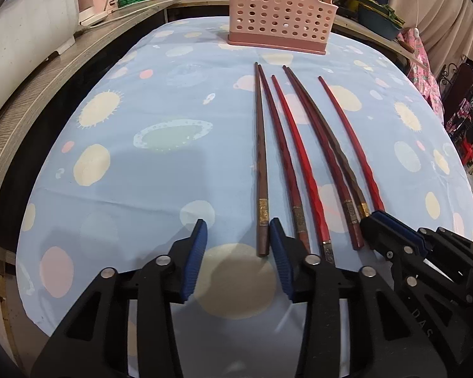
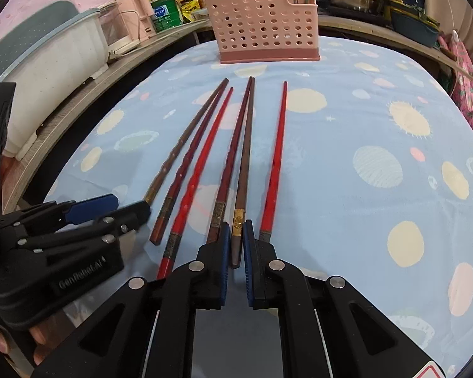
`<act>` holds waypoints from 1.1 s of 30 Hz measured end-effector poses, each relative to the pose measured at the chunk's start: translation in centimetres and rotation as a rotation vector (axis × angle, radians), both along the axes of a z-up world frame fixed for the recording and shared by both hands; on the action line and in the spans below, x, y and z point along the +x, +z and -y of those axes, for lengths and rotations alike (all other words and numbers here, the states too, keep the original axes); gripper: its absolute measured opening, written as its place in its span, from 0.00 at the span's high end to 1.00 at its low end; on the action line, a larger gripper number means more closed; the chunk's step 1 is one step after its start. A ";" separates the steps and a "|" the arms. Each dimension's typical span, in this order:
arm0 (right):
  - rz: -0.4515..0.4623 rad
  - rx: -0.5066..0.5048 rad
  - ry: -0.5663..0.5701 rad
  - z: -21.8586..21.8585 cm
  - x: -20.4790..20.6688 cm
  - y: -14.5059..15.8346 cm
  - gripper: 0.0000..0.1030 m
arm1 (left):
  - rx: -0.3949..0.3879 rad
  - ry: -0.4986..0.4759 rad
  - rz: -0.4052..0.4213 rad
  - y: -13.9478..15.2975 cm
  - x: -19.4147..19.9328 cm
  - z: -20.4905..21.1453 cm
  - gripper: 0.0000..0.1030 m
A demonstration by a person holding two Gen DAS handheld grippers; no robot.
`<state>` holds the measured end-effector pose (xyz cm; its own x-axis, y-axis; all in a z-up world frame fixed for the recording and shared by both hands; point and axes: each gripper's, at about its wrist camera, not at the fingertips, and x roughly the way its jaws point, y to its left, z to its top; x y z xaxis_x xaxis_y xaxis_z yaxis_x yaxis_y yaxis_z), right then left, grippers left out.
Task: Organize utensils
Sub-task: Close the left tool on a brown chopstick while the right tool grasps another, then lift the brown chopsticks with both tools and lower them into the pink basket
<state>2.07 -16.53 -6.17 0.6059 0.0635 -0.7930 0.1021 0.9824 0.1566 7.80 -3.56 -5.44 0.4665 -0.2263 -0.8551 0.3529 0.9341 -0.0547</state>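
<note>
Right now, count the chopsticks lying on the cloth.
6, side by side before the pink basket: brown, dark red, red, dark red, brown between the right tool's fingers, red.

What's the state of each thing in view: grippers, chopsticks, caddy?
left gripper: open, empty, low over the tablecloth beside the leftmost chopstick's butt end.
right gripper: nearly shut around the brown chopstick; contact unclear.
six chopsticks: lying flat in a row, tips toward the caddy.
pink utensil caddy: upright at the far end; contents unclear.
tablecloth: spread flat.
</note>
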 end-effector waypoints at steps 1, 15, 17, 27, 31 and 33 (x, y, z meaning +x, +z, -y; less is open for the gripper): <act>-0.002 -0.007 0.002 -0.1 0.1 0.0 0.92 | -0.001 -0.002 0.000 0.0 0.0 0.1 0.65; 0.032 0.006 -0.025 0.5 -0.4 1.6 0.93 | -0.049 -0.036 -0.038 0.4 0.1 0.3 0.93; 0.057 0.006 -0.034 0.7 -0.6 2.7 0.93 | -0.065 -0.031 -0.035 1.0 0.0 0.0 0.93; 0.227 0.006 -0.089 2.9 -0.9 10.4 0.93 | -0.167 0.000 0.070 8.0 0.6 -1.6 0.93; 0.298 -0.012 -0.110 4.0 -0.1 13.6 0.94 | -0.198 0.014 0.128 11.3 1.6 -2.1 0.93; 0.331 -0.009 -0.122 4.8 0.5 15.2 0.94 | -0.220 0.022 0.152 13.1 2.4 -2.3 0.93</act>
<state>2.52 -21.37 8.98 0.8331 -0.0316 -0.5522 0.1642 0.9675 0.1924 10.25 -1.30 7.65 0.5930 -0.3868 -0.7062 0.3519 0.9134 -0.2048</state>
